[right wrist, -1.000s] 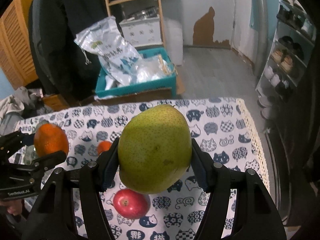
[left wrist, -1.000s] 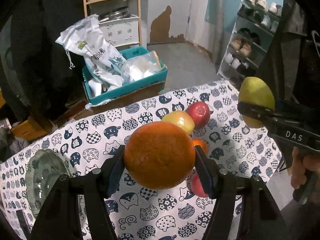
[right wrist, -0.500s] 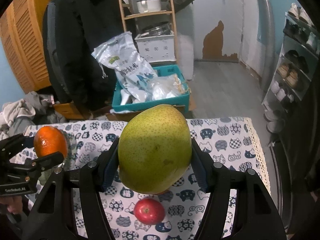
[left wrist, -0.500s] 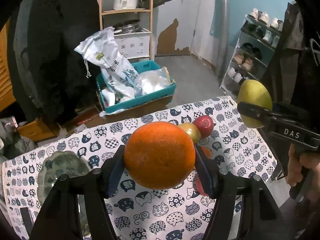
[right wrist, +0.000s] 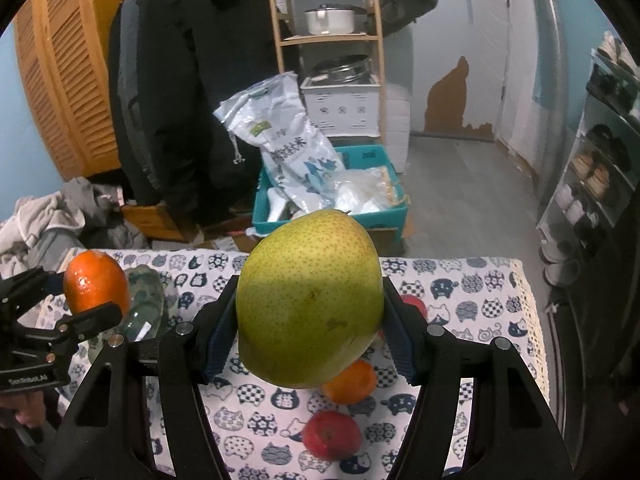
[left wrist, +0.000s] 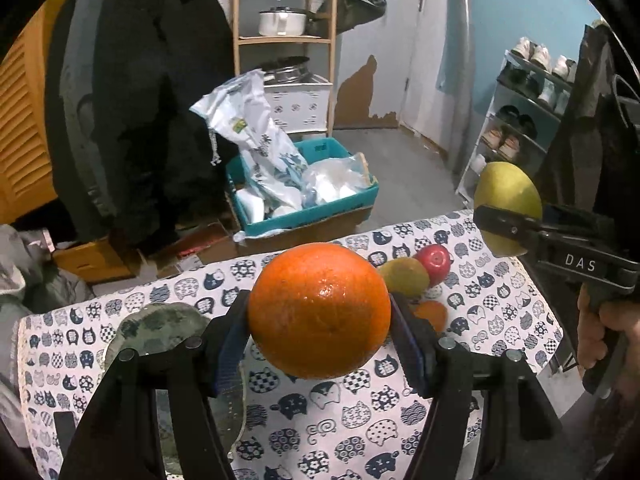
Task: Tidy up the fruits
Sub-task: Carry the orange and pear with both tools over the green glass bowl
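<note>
My left gripper (left wrist: 319, 320) is shut on a large orange (left wrist: 319, 310), held above the cat-print tablecloth (left wrist: 360, 420). My right gripper (right wrist: 308, 320) is shut on a green pear (right wrist: 310, 298), also held in the air. From the left wrist view the pear (left wrist: 507, 196) and right gripper show at the far right. From the right wrist view the orange (right wrist: 96, 286) shows at the left. On the cloth lie a red apple (right wrist: 331, 434), a small orange (right wrist: 350, 382), a second red apple (left wrist: 434, 258) and a yellow-green fruit (left wrist: 404, 276). A green glass plate (left wrist: 160, 326) lies at the left.
Past the table's far edge stand a teal crate (right wrist: 332, 196) with plastic bags, a wooden shelf (right wrist: 328, 40) with pots and a hanging black coat (right wrist: 180, 80). A shoe rack (left wrist: 528, 120) lines the right wall. Clothes (right wrist: 52, 216) are piled at the left.
Both grippers rose and drew back from the table with their fruit still gripped. The table looks smaller and lower, and more of the room shows.
</note>
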`<state>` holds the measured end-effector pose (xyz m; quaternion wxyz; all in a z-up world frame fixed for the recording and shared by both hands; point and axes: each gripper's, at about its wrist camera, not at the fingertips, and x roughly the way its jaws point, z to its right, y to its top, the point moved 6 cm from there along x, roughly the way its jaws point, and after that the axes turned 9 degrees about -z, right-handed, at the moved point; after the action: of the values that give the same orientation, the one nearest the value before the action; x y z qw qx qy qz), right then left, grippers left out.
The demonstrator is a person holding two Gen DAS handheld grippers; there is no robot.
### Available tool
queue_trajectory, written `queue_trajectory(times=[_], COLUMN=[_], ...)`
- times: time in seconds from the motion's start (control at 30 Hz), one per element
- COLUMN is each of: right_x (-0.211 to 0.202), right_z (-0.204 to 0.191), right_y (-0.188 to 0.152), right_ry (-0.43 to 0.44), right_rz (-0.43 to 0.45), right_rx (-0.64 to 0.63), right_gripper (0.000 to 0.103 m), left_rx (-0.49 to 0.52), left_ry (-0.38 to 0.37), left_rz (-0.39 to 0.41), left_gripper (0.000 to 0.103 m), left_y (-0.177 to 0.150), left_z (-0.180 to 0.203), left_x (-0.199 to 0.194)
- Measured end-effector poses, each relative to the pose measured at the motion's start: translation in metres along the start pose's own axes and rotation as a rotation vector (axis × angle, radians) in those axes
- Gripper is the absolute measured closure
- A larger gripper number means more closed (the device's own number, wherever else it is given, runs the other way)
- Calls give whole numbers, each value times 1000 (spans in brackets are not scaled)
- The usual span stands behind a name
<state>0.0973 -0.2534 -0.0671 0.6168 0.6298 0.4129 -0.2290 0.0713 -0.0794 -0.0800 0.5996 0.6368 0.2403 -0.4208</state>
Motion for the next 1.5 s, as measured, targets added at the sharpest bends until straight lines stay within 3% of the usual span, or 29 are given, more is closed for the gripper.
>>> queue_trajectory(times=[0.83,1.07,1.5], right_x=[44,65,99], right_z=[-131,-176,-236], right_y=[24,23,15], right_ry=[99,154,214], right_rz=[-61,-100,-162], right_rx=[-167,-208,-272], right_gripper=[38,38,38], left_rx=[-182,-265,-347], left_ry=[79,111,124], left_rz=[-17,-70,-152], left_gripper=[35,35,35], left_y=[-46,-77,-111], left_z=[-120,-164,-199], left_x=[-10,5,26])
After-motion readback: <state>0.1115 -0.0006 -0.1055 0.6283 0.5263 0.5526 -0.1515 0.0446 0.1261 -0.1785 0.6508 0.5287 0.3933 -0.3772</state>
